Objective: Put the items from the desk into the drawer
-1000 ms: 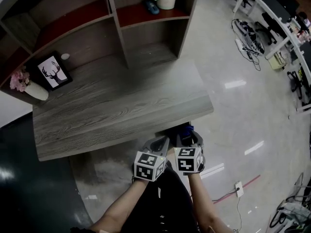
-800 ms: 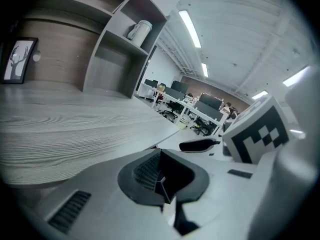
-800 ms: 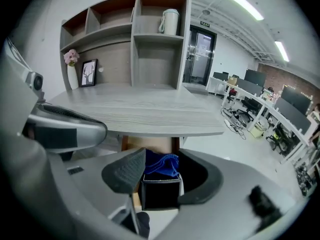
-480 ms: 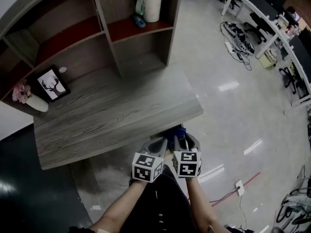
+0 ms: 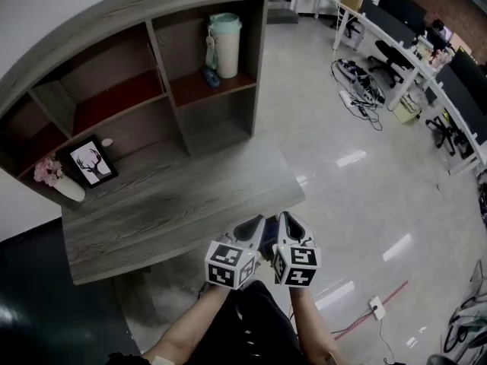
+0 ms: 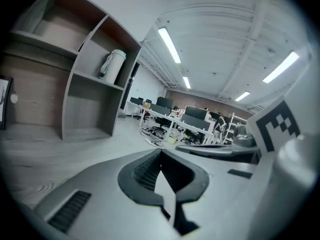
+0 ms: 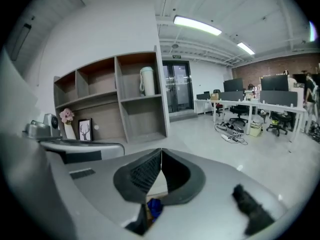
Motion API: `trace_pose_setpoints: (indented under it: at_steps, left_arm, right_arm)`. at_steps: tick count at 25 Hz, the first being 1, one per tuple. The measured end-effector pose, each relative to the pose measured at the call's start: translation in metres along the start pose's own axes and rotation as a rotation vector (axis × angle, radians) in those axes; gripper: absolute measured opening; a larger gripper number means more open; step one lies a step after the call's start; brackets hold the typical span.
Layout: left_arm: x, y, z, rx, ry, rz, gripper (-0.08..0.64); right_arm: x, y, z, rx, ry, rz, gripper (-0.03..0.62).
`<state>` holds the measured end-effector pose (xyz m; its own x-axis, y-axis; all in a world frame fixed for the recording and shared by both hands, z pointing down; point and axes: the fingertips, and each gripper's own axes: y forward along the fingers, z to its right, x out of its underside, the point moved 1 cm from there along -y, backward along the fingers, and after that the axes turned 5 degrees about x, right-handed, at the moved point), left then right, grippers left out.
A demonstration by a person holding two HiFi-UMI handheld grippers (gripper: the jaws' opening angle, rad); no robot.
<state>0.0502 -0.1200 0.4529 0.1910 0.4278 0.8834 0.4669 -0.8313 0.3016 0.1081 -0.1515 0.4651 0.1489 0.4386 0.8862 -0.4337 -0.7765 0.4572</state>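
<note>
grey wood-grain desk [image 5: 175,204] fills the middle of the head view. its front stretch is bare. what stands on it sits at the back, at the left of the frame: a deer picture [image 5: 93,163], a white vase [image 5: 67,190] of pink flowers and a small white thing [image 5: 107,142] too small to identify. a pale tumbler [image 5: 225,44] and a small blue thing [image 5: 211,75] stand on a shelf of the hutch at upper centre.

both grippers sit side by side at lower centre, just off the desk's front edge. the left gripper [image 6: 161,153] has its jaws together, its ribbed pads [image 6: 146,170] meeting at the tip with nothing between them. the right gripper [image 7: 161,151] has just been closing its jaws, and they now meet at the tip, also on nothing. low in the right gripper view a bright blue object [image 7: 155,208] shows through the gap under the pads. it lies beyond the jaws and is not pinched. whether it rests in the drawer i cannot tell, since no view shows the drawer plainly.

my reading is that this is a moment between items, with both grippers empty. if the picture and vase count as items, the next move calls for a reach to the desk's back left corner. one pair of jaws would open on the way and take the frame by its edge or the vase by its neck. those things are well apart from the fingers, across the depth of the desk.
</note>
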Motion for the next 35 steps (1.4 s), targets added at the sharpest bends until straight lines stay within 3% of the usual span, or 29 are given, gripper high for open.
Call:
trace_pose_setpoints:
  at_steps: [8,15,19,27,35]
  left_arm:
    - [-0.077,-0.022,0.032,0.079,0.107,0.132,0.011]
    - [-0.102,-0.039,0.04,0.098,0.134,0.182,0.011]
    - [-0.101,-0.052,0.039,0.086,0.125,0.198,0.011]
    - [-0.075,-0.068,0.026,0.047,0.076,0.168,0.011]
    - [-0.065,-0.073,0.018,0.015,0.072,0.146,0.011]
  right_arm:
    - [-0.078,-0.042,0.0,0.014,-0.002,0.184,0.012]
    - [-0.118,-0.068,-0.009,0.02,-0.015,0.292,0.012]
    - [-0.115,-0.082,-0.008,0.036,-0.014,0.311,0.012]
    - [-0.076,-0.094,0.003,0.072,0.043,0.258,0.011]
    - [-0.064,-0.097,0.011,0.109,0.035,0.23,0.011]
